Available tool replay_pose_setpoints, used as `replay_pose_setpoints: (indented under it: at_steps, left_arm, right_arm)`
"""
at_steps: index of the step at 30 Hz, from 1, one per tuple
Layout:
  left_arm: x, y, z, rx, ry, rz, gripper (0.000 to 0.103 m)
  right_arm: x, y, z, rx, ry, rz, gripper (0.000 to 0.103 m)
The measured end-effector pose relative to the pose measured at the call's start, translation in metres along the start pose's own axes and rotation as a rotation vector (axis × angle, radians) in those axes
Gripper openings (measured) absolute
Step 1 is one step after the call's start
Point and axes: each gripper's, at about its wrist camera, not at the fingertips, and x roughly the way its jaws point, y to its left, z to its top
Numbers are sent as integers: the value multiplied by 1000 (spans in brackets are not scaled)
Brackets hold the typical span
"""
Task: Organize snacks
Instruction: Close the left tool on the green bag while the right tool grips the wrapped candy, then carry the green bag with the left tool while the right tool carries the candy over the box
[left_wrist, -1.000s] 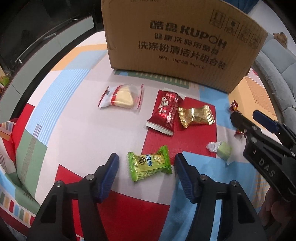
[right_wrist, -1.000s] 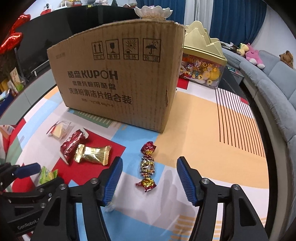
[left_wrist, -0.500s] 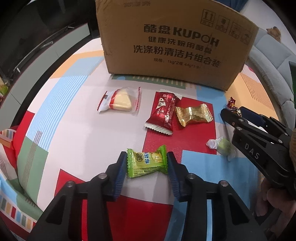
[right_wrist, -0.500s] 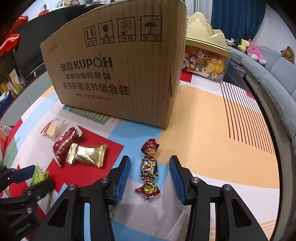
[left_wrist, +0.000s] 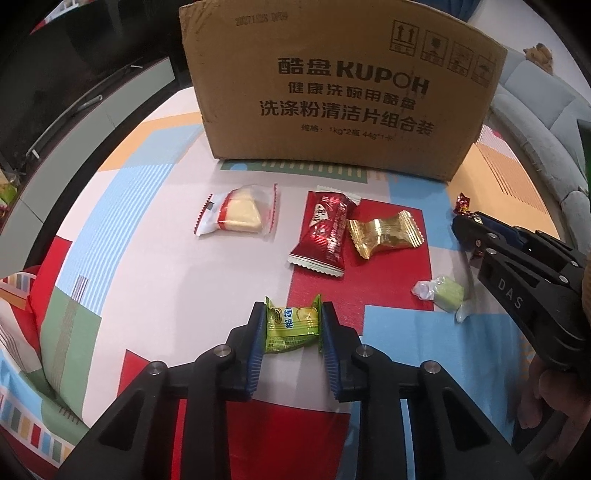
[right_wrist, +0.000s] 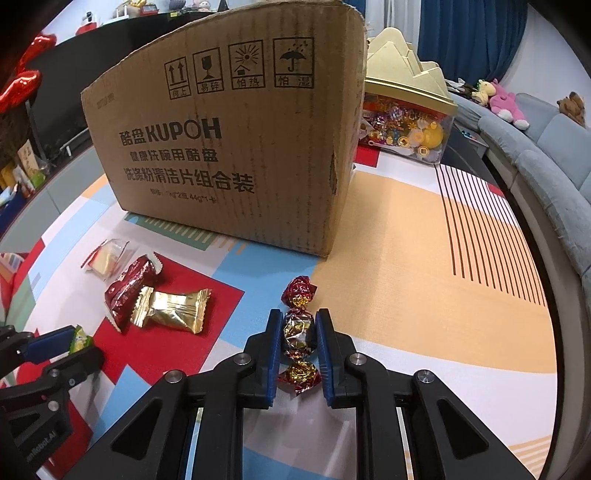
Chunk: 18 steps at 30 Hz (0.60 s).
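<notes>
My left gripper (left_wrist: 292, 325) is shut on a green-wrapped snack (left_wrist: 291, 325) on the colourful mat. My right gripper (right_wrist: 298, 332) is shut on a red-and-gold twist-wrapped candy (right_wrist: 298, 334), which shows partly in the left wrist view (left_wrist: 462, 204). Loose on the mat lie a clear-wrapped pale wedge cake (left_wrist: 238, 216), a red packet (left_wrist: 325, 232), a gold packet (left_wrist: 384, 232) and a small pale green candy (left_wrist: 445, 293). The big KUPOH cardboard box (left_wrist: 340, 96) stands behind them. The right gripper's body (left_wrist: 524, 280) shows at the right of the left wrist view.
A clear tub with a gold lid (right_wrist: 406, 122), full of small trinkets, stands behind the box's right side. A grey sofa (right_wrist: 546, 155) with plush toys curves along the right. A dark cabinet (left_wrist: 74, 110) runs along the left.
Both grippers moved forward and closed: the left onto the green snack, the right onto the twist-wrapped candy. Both were wide open a second ago.
</notes>
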Motion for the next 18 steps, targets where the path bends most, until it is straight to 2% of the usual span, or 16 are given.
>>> replay_pose_setpoints:
  at_steps: [18]
  left_arm:
    - [-27,-3,10,30,-76,24,29]
  right_arm:
    - [-29,-9,11,55,-67,-6,19]
